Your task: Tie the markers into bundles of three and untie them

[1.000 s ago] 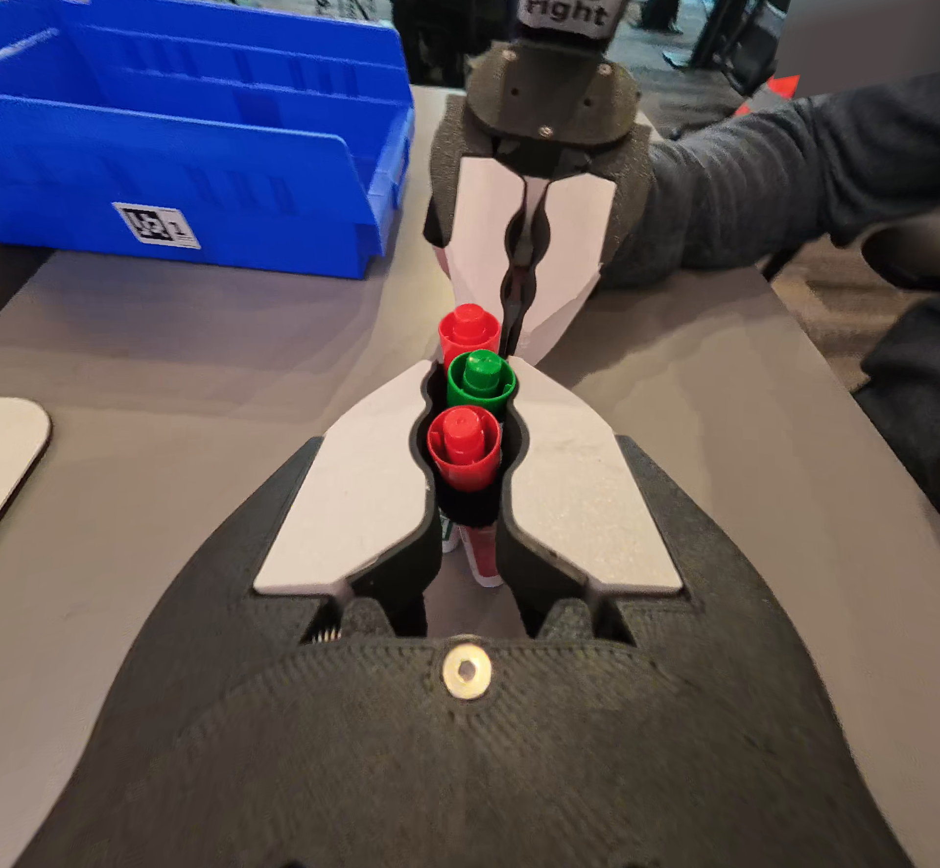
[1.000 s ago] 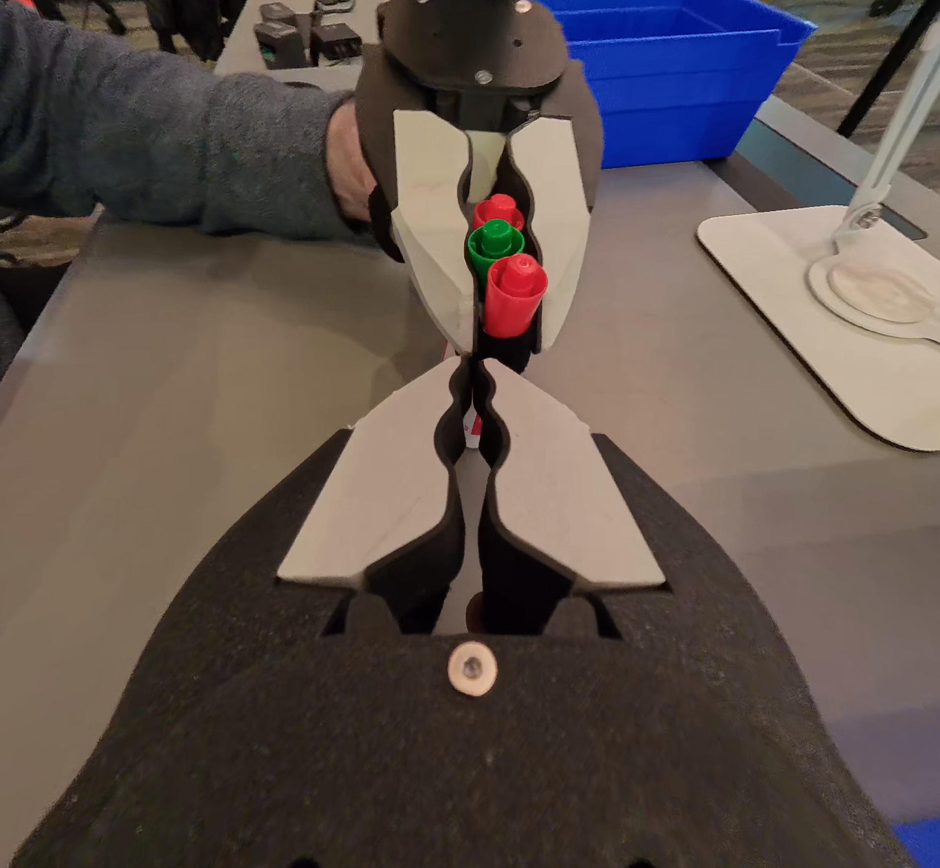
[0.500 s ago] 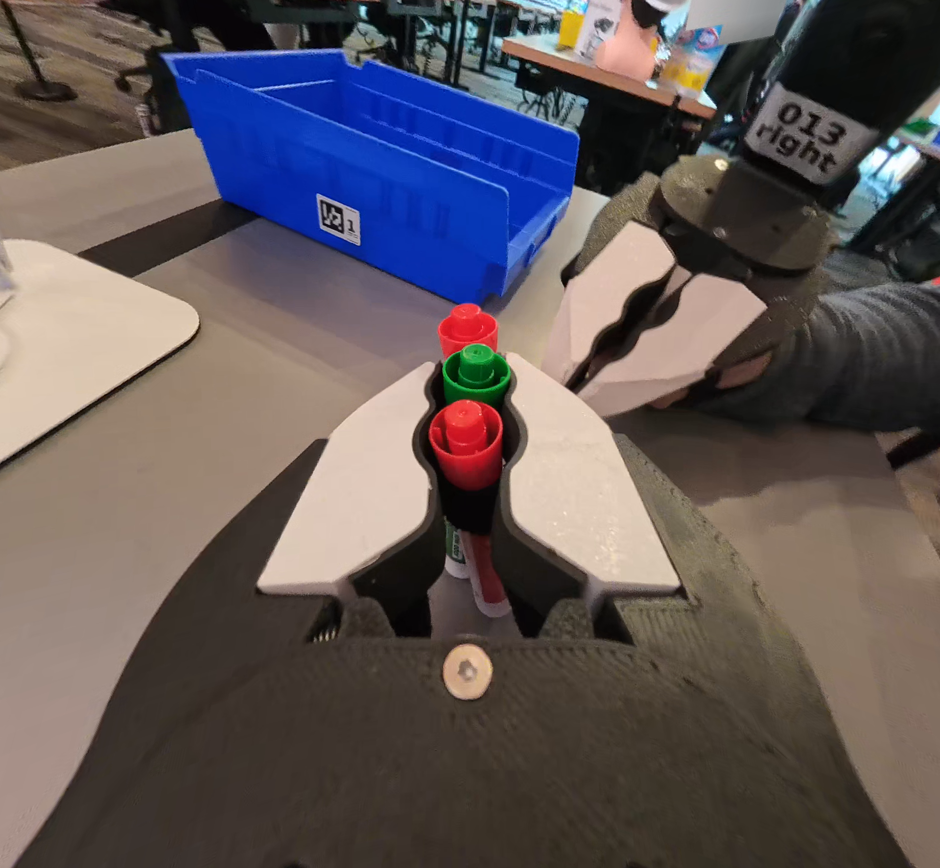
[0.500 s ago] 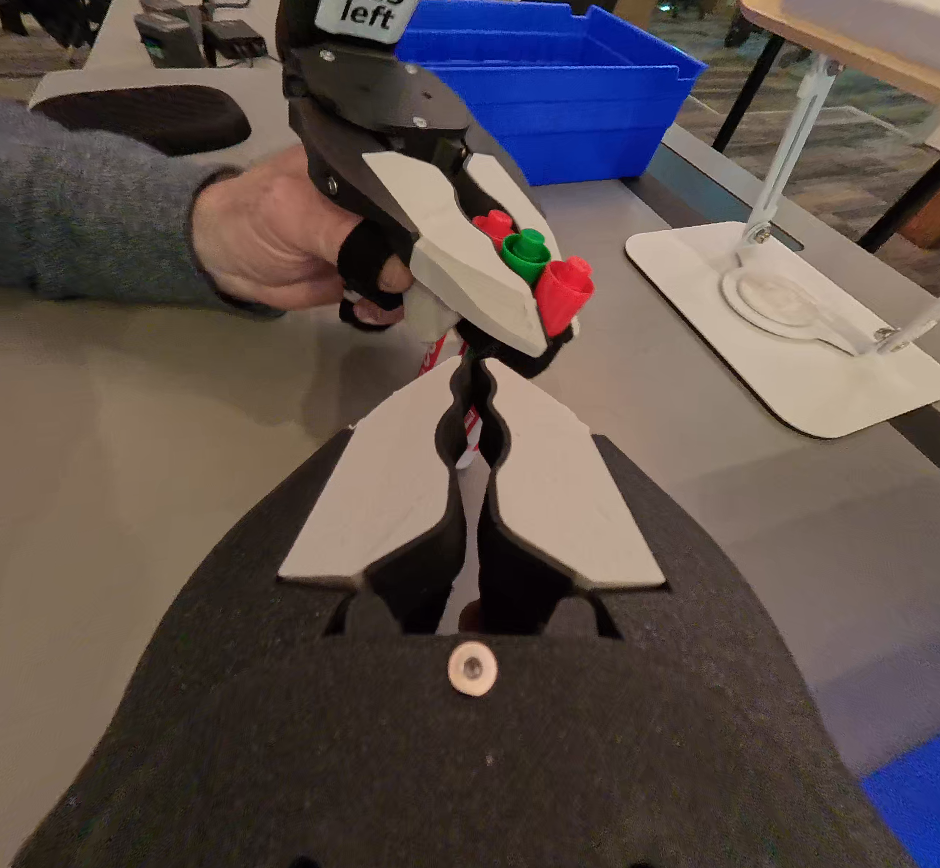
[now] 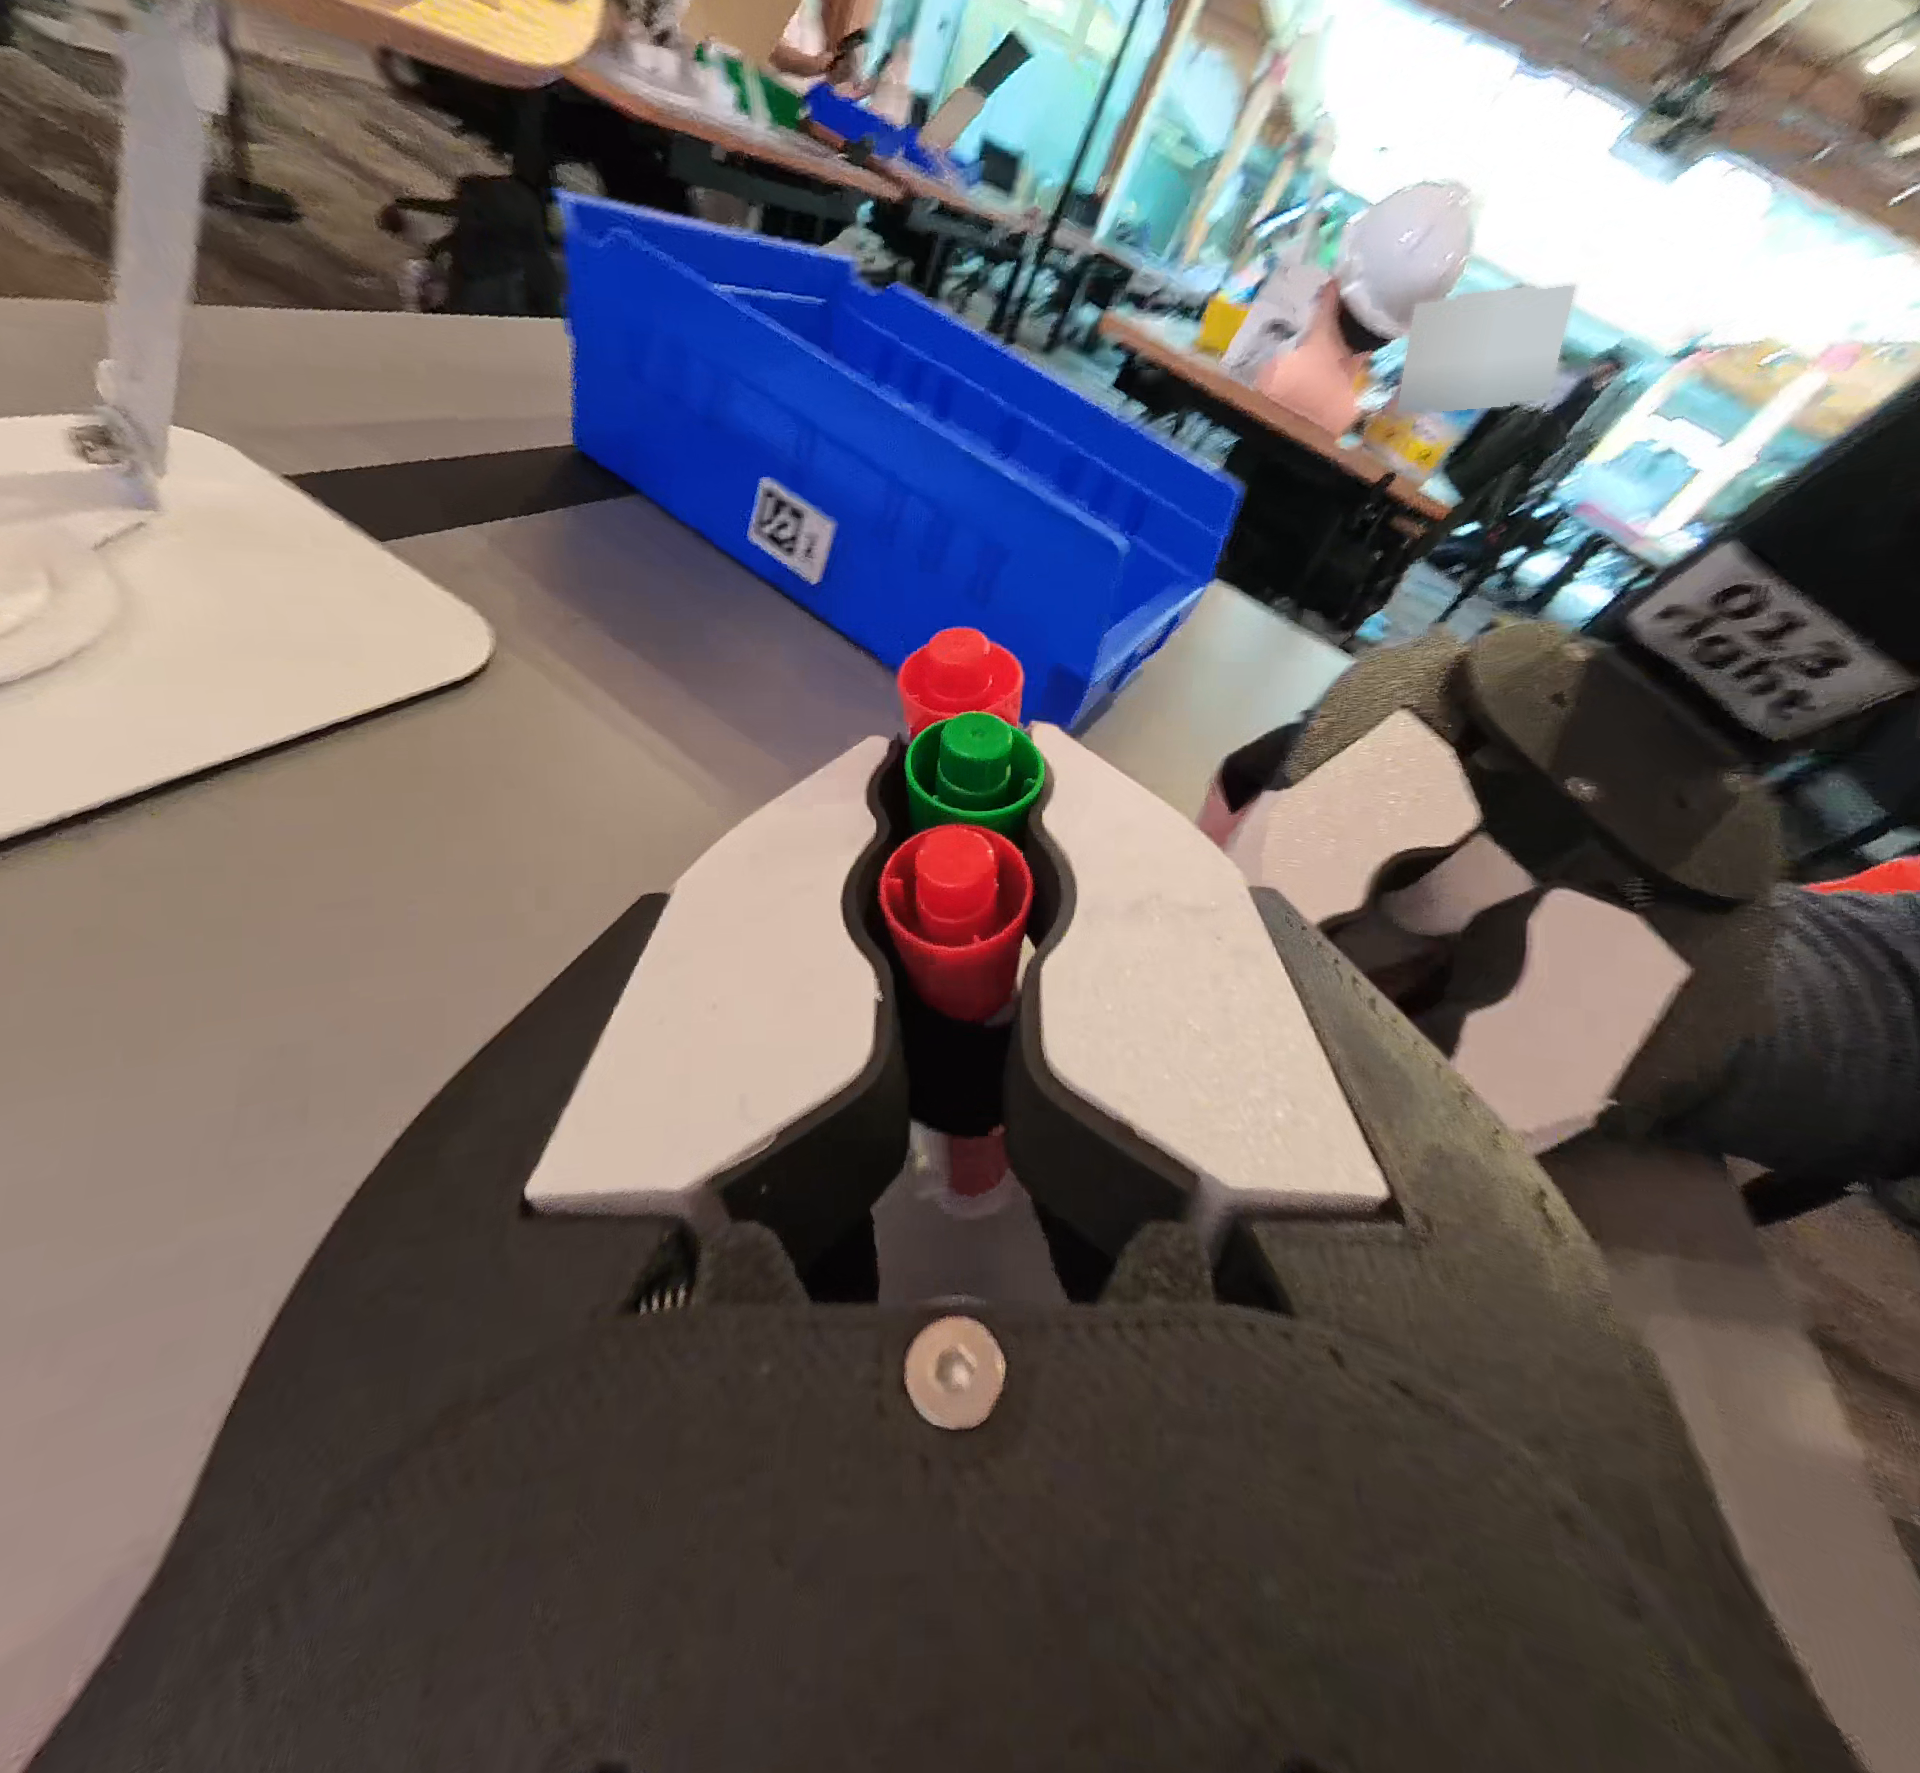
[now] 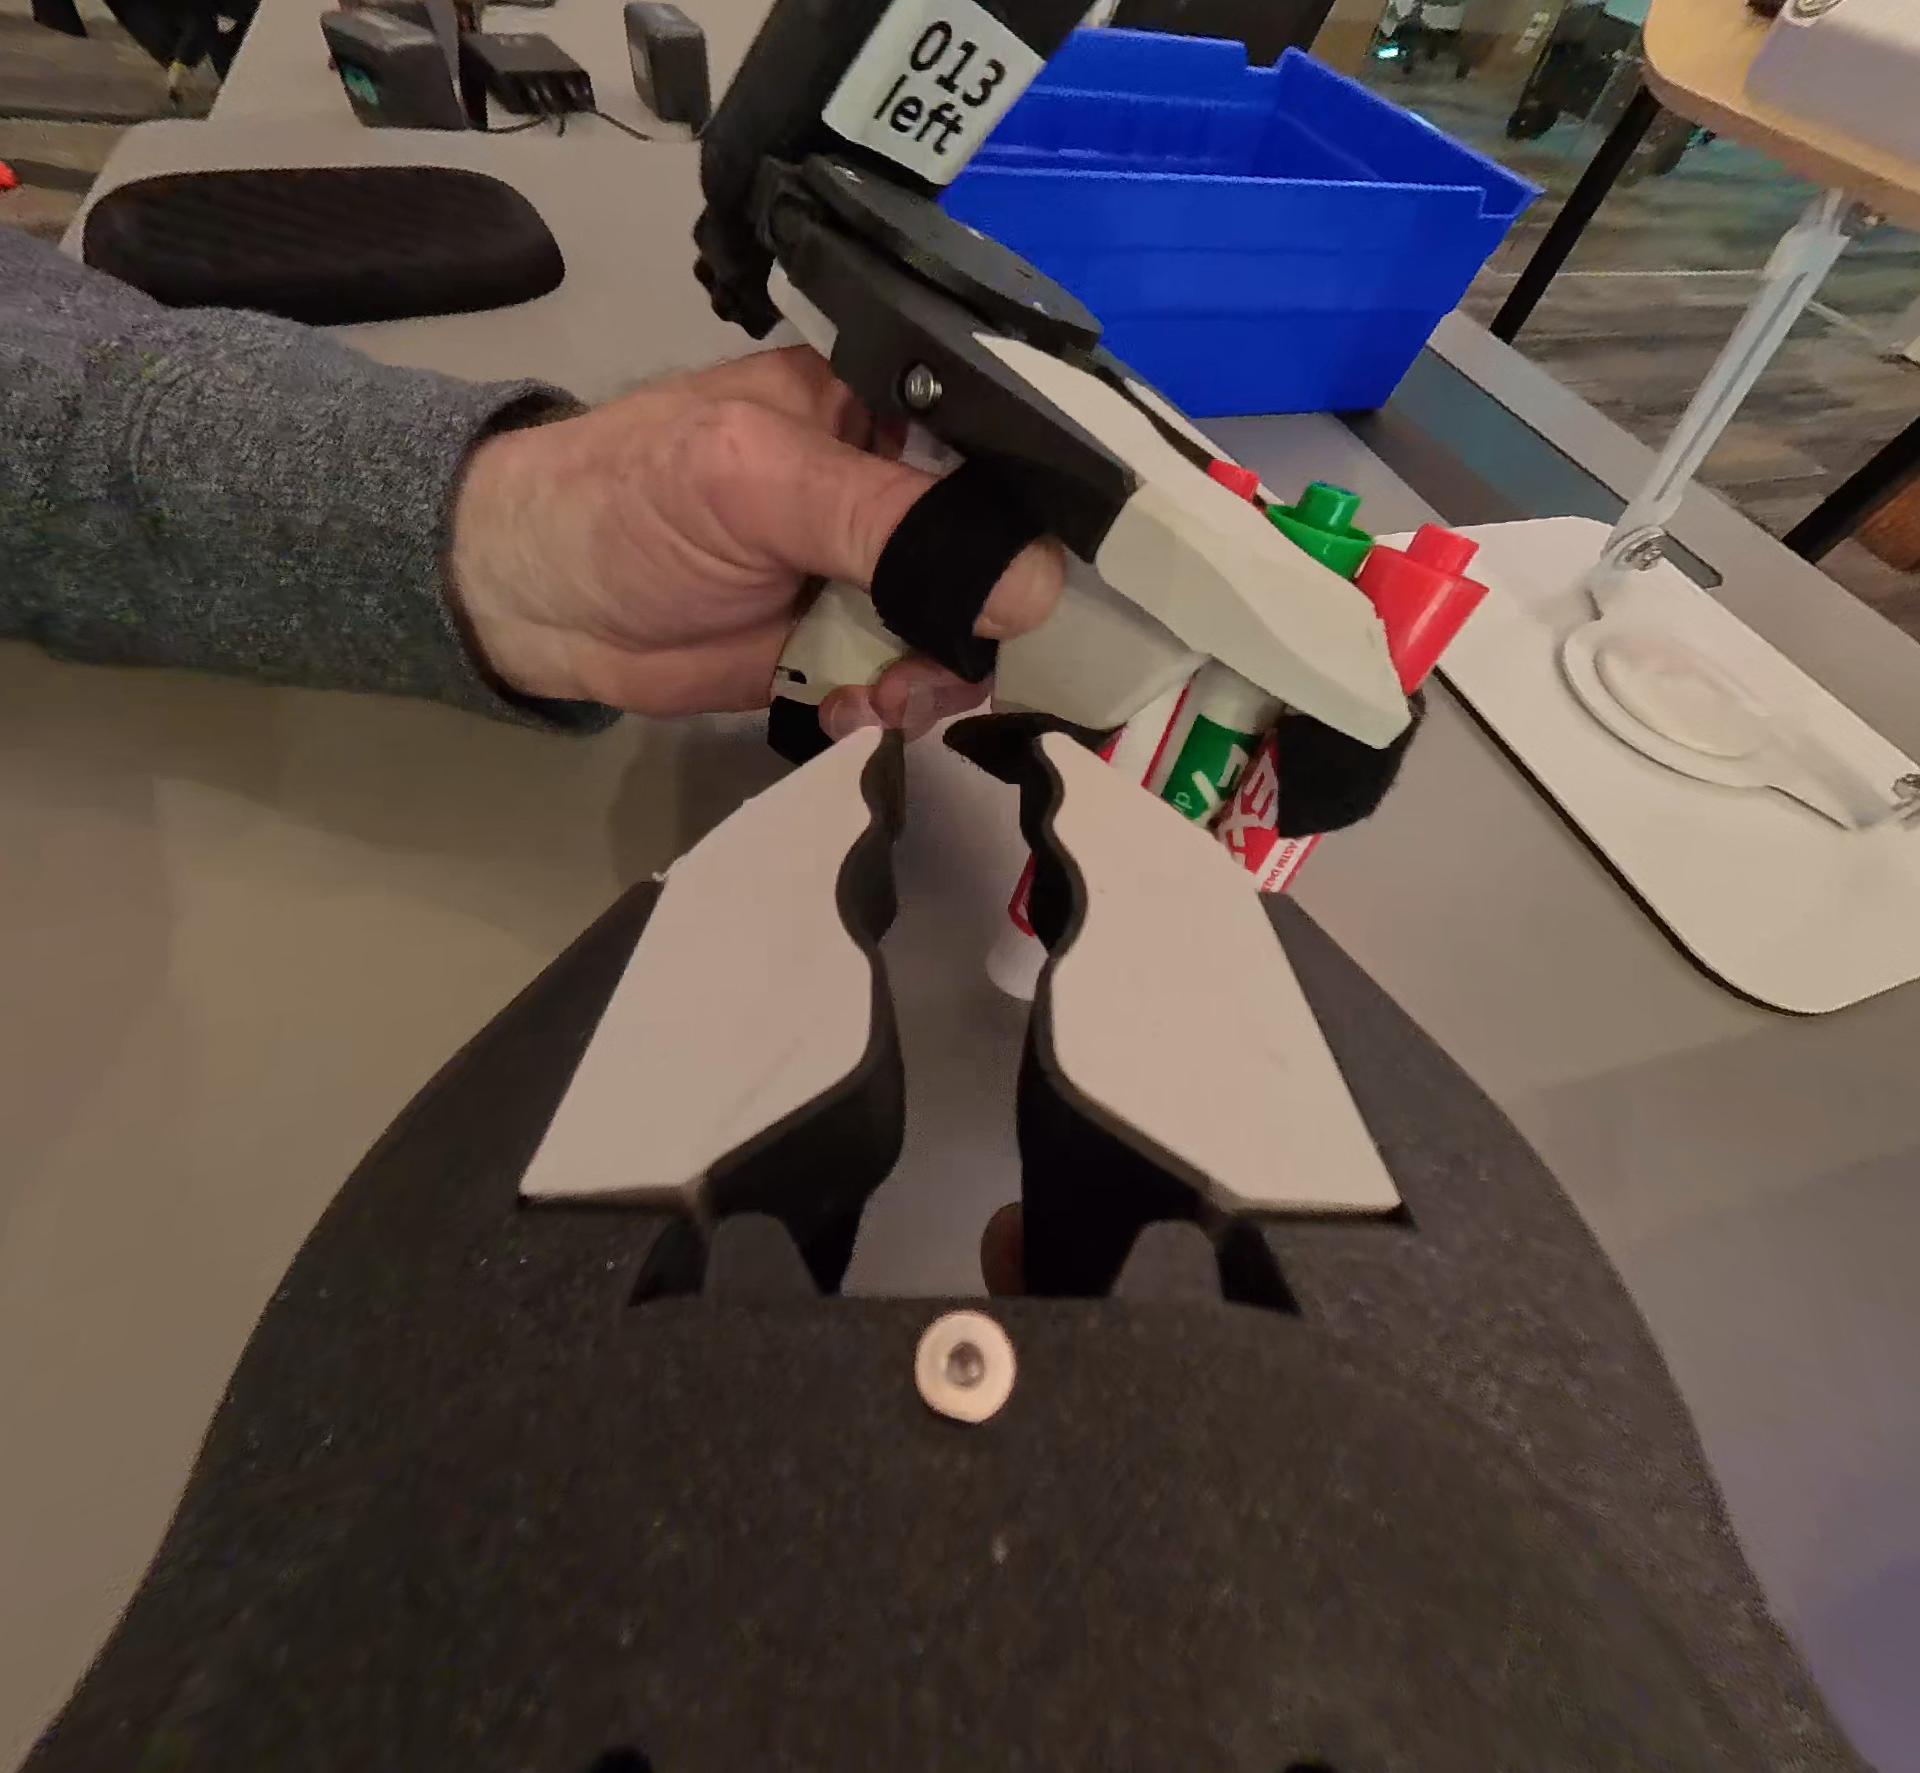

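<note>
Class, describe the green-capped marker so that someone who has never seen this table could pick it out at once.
Find the blue bin on the grey table; before it the left tool clamps three markers in a row. The green-capped marker is the middle one, the only green cap between two red caps.

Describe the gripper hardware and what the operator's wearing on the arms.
Both grippers match: the left gripper and right gripper have textured black printed bodies, light grey wedge fingers with wavy black inner pads, and a silver screw at the centre. Each handle carries a white ID label. The person wears grey knit sleeves; a black strap loops one finger.
</note>
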`<state>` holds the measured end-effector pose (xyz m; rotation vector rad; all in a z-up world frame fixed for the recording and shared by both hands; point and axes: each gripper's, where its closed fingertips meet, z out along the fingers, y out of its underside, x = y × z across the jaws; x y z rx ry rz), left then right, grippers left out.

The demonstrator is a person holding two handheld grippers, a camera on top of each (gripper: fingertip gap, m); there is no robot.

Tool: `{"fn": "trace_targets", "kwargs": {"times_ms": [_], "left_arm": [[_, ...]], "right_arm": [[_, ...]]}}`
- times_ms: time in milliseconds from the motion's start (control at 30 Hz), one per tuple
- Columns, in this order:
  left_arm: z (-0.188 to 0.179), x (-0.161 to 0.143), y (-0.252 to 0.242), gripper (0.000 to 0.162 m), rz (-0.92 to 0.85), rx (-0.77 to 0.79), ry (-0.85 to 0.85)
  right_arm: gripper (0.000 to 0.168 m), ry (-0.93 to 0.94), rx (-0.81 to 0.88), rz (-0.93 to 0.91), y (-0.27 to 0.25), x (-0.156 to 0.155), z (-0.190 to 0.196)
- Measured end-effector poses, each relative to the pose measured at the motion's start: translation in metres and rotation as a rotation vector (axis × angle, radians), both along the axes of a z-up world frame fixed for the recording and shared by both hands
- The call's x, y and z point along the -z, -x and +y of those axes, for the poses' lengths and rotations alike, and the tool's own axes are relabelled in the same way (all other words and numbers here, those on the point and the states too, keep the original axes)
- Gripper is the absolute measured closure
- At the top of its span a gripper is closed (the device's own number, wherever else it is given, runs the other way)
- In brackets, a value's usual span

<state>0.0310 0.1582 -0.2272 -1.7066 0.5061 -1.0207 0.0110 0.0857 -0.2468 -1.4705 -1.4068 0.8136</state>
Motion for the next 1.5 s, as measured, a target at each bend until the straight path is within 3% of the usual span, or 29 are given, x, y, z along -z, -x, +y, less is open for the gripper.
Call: {"fn": "trace_targets", "kwargs": {"times_ms": [133, 300, 567, 633, 867, 1500], "left_arm": [[0.004, -0.002, 0.008, 0.144, -0.099, 0.004, 0.035], [0.006, -0.005, 0.014, 0.144, -0.169, -0.001, 0.048], [0.0, -0.008, 0.005, 0.145, -0.159, 0.038, 0.026], [0.0, -0.008, 0.003, 0.144, -0.151, 0.043, 0.024], [-0.004, -0.003, 0.0, 0.144, -0.117, 0.078, 0.024], [-0.027, 0.004, -0.008, 0.144, 0.024, 0.279, -0.1]], "right_arm": [[0.135, -0.007, -0.024, 0.028, -0.01, -0.01, 0.001], [0.124, -0.018, 0.088, 0.052, -0.023, -0.016, 0.024], [0.143, -0.15, 0.228, 0.027, -0.022, -0.023, 0.052], [0.142, -0.167, 0.227, 0.01, -0.019, -0.019, 0.055], [0.166, -0.176, 0.221, -0.015, -0.019, -0.012, 0.057], [0.168, -0.05, 0.218, 0.012, -0.042, -0.018, 0.063]]}}
